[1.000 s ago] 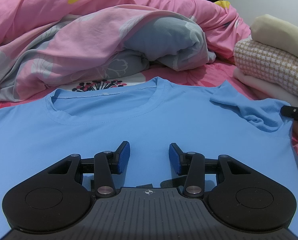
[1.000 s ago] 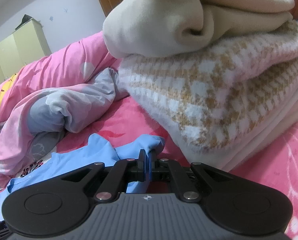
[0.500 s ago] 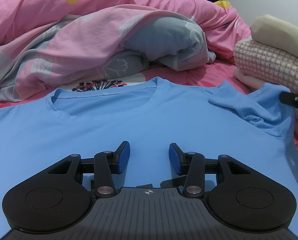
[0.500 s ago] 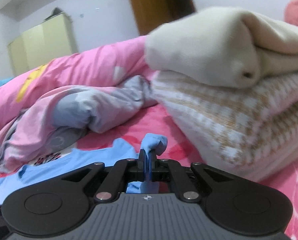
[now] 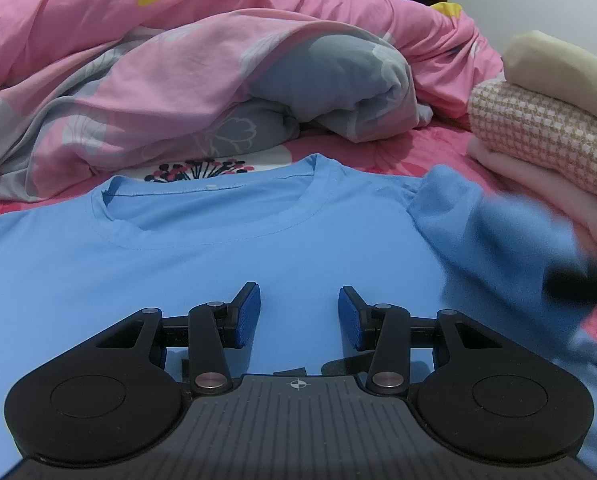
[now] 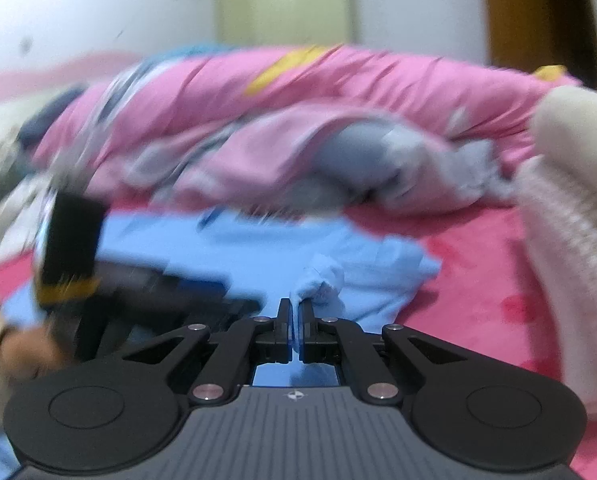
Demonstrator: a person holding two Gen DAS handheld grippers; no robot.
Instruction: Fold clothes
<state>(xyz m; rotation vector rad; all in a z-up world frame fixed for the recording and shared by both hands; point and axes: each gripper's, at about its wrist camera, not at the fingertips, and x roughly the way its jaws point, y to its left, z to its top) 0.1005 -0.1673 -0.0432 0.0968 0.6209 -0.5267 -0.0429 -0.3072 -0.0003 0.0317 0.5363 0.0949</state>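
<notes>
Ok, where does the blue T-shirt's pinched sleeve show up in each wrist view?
Left wrist: the sleeve is lifted at the right edge, blurred, above the flat blue T-shirt, near the dark blur of the right claw.
Right wrist: lower centre, bunched fabric clamped in the shut right claw.
Shared landmark: the stack of folded knitwear, at the right in both.

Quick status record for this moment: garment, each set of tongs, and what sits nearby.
garment: blue T-shirt, front up on pink bed sheet
left tongs: open over the shirt's chest, gripping nothing
right tongs: shut on the shirt's sleeve
nearby: folded stack at right, rumpled duvet behind
</notes>
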